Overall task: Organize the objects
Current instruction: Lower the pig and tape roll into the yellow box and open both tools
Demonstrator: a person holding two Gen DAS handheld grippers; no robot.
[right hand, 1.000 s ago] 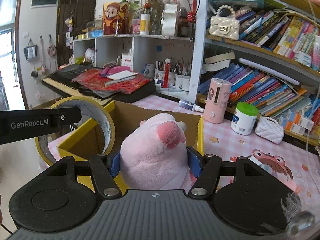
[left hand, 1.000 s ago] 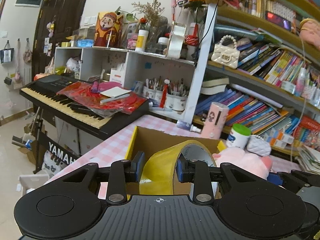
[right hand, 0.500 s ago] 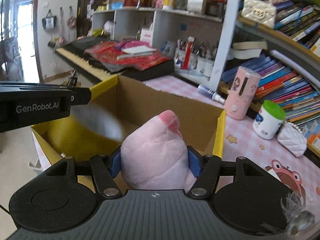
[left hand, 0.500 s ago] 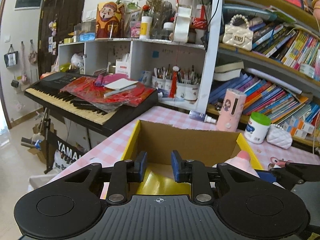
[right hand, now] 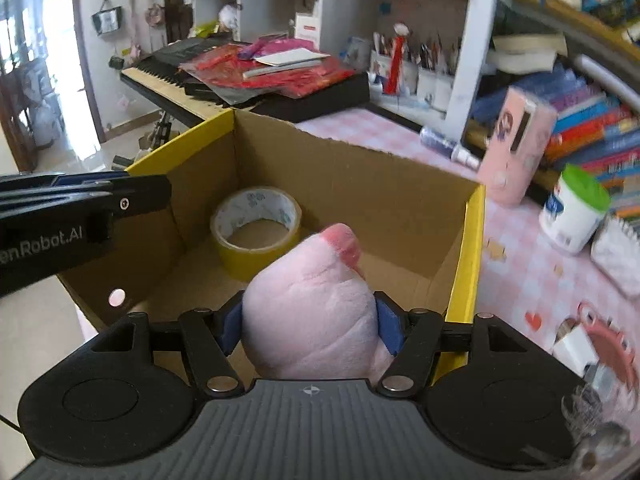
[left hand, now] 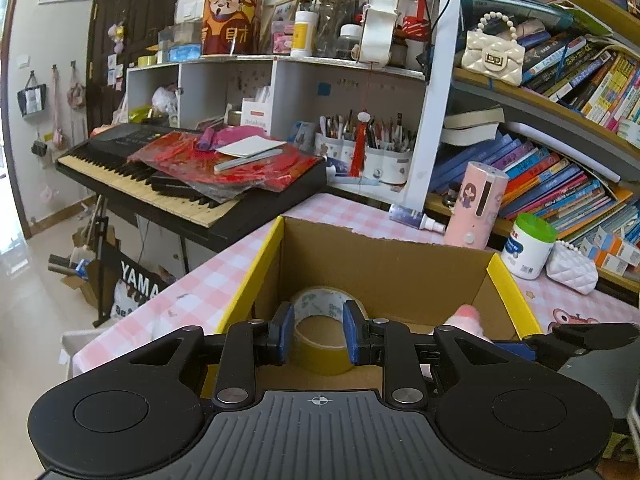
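Observation:
An open cardboard box (left hand: 384,240) with yellow edges stands on the pink checked table. A yellow tape roll (left hand: 320,356) lies flat on the box floor (right hand: 256,232), free of both grippers. My left gripper (left hand: 317,332) hovers above it, jaws drawn close with nothing between them; in the right wrist view the left gripper (right hand: 152,196) hangs over the box's left wall (right hand: 192,184). My right gripper (right hand: 310,328) is shut on a pink plush toy (right hand: 312,300), held over the box's near right part. The plush toy's tip (left hand: 466,314) shows beside the right gripper (left hand: 560,340).
Right of the box stand a pink cylinder (left hand: 476,204), a white jar with a green lid (left hand: 528,246) and a white quilted purse (left hand: 572,272). A small spray bottle (left hand: 416,218) lies behind the box. A piano keyboard (left hand: 180,184) abuts the table's left; packed bookshelves (left hand: 560,152) rise behind.
The tape roll has left my left gripper and now lies flat in the box; the left jaws narrowed. Both grippers moved forward and down, bringing the plush toy lower over the box.

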